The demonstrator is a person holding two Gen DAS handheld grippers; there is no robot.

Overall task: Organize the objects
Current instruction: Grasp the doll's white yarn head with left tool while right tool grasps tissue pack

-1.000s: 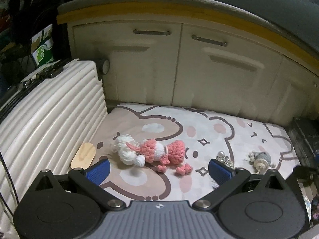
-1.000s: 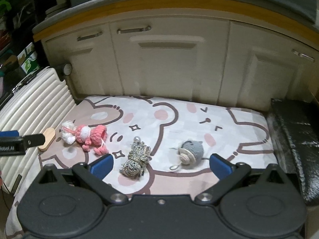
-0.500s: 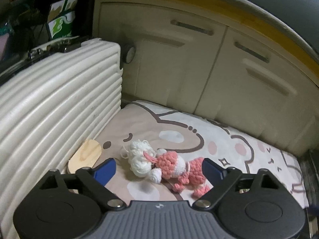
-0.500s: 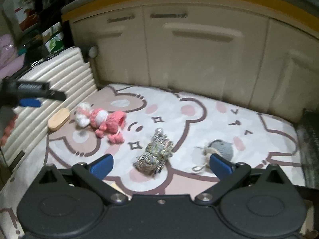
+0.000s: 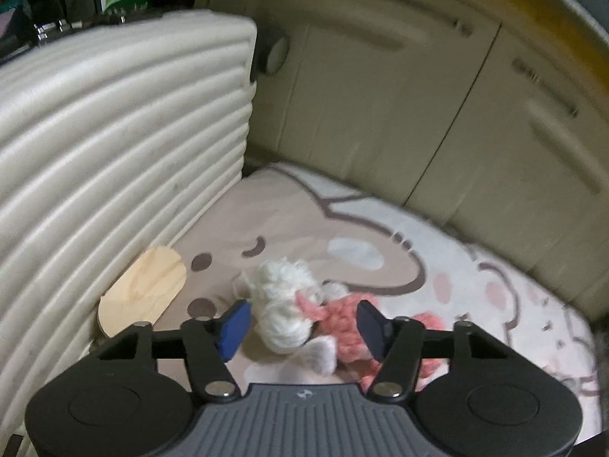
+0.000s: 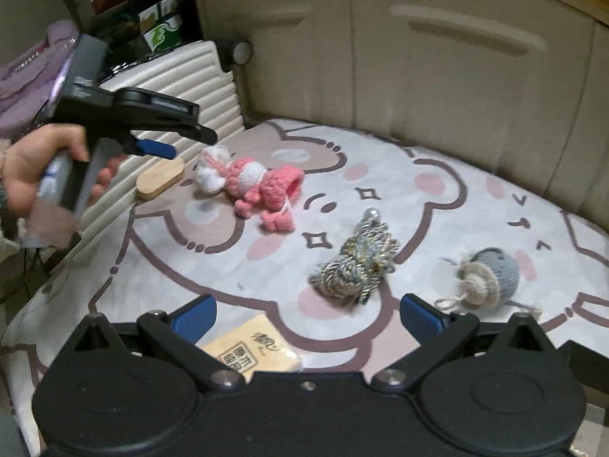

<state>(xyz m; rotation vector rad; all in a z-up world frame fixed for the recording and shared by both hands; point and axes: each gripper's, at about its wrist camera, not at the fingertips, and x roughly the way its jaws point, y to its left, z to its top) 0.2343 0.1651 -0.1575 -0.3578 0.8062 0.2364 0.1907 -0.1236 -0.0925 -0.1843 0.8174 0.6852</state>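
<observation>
A pink and white crochet doll (image 5: 342,327) (image 6: 251,179) lies on the bear-print mat (image 5: 380,228). My left gripper (image 5: 302,327) (image 6: 182,141) hovers over its white head with the jaws closing. The doll sits between the blue pads (image 5: 234,327), which do not press on it. In the right wrist view my right gripper (image 6: 308,316) stands open and holds nothing. A braided cord bundle (image 6: 354,266) lies just beyond it. A grey crochet ball (image 6: 483,278) rests to the right. A wooden oval (image 5: 142,289) (image 6: 160,179) lies by the suitcase.
A ribbed cream suitcase (image 5: 114,152) (image 6: 182,87) walls off the mat's left side. Cream cabinet doors (image 6: 418,57) close off the back. A tan paper packet (image 6: 255,354) lies under my right gripper. A person's hand (image 6: 38,167) holds the left gripper's handle.
My left gripper came down and closer to the doll, and its jaws narrowed around it. The right gripper sank a little, and the left gripper reached further into its view.
</observation>
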